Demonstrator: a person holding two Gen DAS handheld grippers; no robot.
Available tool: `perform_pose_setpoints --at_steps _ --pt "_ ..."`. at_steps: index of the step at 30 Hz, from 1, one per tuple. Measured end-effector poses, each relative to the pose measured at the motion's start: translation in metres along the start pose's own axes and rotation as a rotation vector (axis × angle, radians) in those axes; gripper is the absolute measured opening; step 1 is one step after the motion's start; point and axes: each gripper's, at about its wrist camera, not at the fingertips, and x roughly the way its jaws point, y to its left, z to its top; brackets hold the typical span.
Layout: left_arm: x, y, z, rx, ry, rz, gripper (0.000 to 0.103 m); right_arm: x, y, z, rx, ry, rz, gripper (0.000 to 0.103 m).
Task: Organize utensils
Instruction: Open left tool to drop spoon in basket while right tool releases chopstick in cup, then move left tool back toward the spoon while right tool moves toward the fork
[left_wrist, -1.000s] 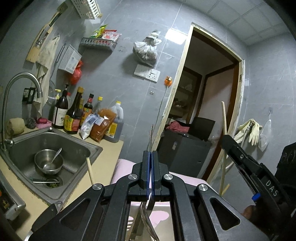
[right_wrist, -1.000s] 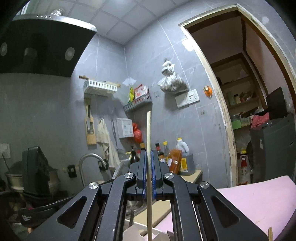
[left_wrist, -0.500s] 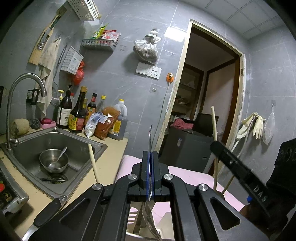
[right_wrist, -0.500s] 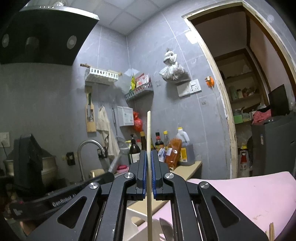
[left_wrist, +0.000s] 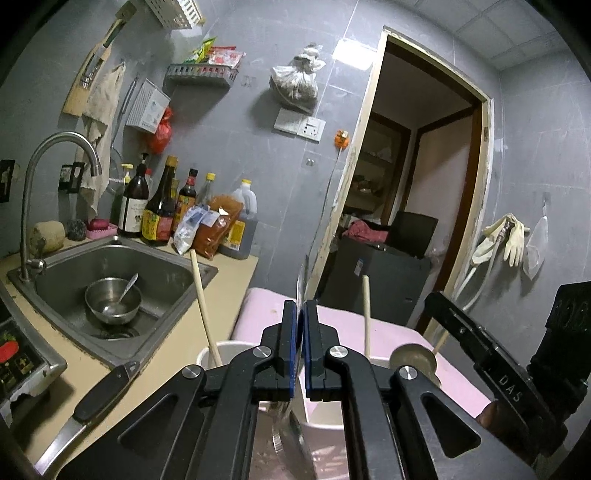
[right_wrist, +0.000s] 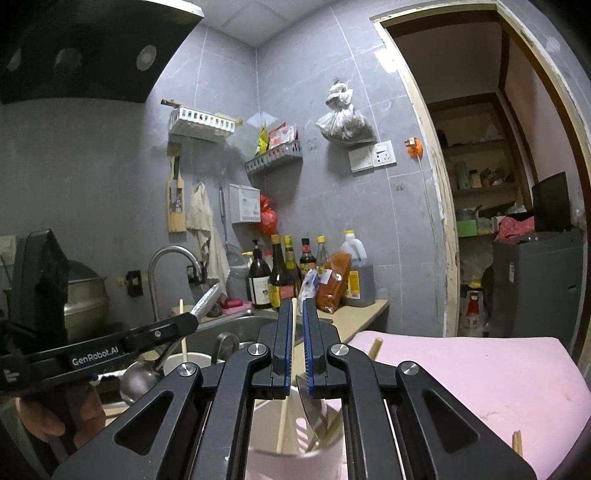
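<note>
The left gripper (left_wrist: 300, 345) is clamped on a thin metal utensil (left_wrist: 300, 284), probably a spoon, its handle standing up between the pads so the bowl end can drop into the white holder (left_wrist: 236, 349) below. The right gripper (right_wrist: 298, 341) stands nearly closed; a wooden chopstick (right_wrist: 287, 384) leans against its left pad with a slight gap showing on the other side, apparently let go so it settles in the pale cup (right_wrist: 295, 465) among other utensils. Both holders sit beside the pink mat (right_wrist: 480, 369), near the sink (left_wrist: 122, 280).
</note>
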Motion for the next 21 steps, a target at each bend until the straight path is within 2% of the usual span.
perform_pose_setpoints --at_steps 5,8,13,15,17,19,21 --pt "0.000 -0.006 -0.005 0.022 0.019 0.003 0.002 -0.012 0.001 0.004 -0.024 -0.013 -0.003 0.010" --pt "0.000 -0.007 -0.007 0.021 0.024 0.004 0.002 -0.021 -0.001 0.007 -0.033 -0.027 -0.010 0.019" --pt "-0.001 -0.005 -0.006 0.003 0.025 -0.003 0.003 -0.034 -0.006 0.011 -0.035 -0.032 -0.025 0.019" --pt "-0.004 -0.010 -0.006 0.011 0.014 -0.016 0.011 -0.039 -0.008 0.011 -0.037 -0.035 -0.036 0.021" --pt "-0.008 -0.016 -0.005 0.014 0.004 -0.032 0.023 -0.045 -0.011 0.012 -0.038 -0.039 -0.049 0.024" --pt "-0.010 -0.022 -0.003 0.014 -0.004 -0.050 0.024 -0.051 -0.014 0.013 -0.040 -0.047 -0.068 0.028" --pt "-0.013 -0.030 -0.001 0.023 -0.010 -0.060 0.026 -0.059 -0.018 0.015 -0.036 -0.056 -0.085 0.037"
